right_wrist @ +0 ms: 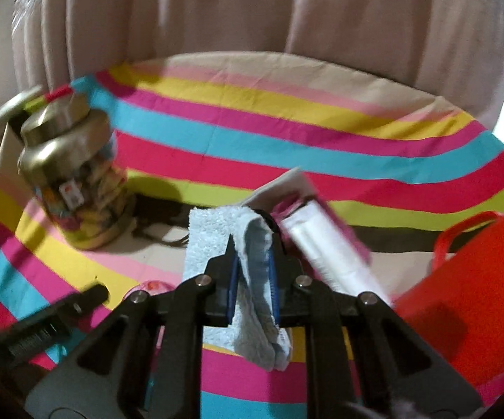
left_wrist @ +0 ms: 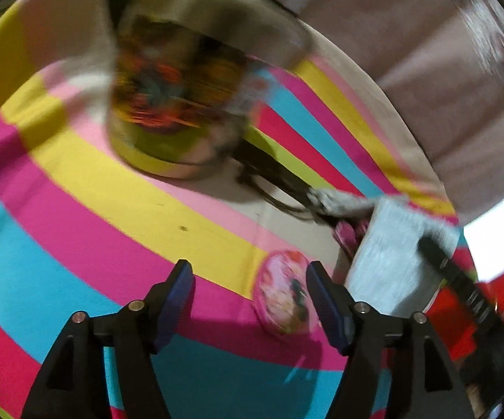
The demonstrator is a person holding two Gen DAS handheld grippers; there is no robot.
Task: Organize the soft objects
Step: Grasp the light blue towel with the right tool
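Note:
My right gripper is shut on a folded light blue towel and holds it above the striped cloth; the towel also shows in the left wrist view. A pink and white soft item lies just right of the towel. My left gripper is open and empty over the striped cloth. A round pink pouch lies by its right finger. A red basket stands at the right.
A clear jar with a gold lid, full of colourful bits, stands at the left; it is blurred in the left wrist view. Dark hair-like strands lie beside it. Beige curtains hang behind the table.

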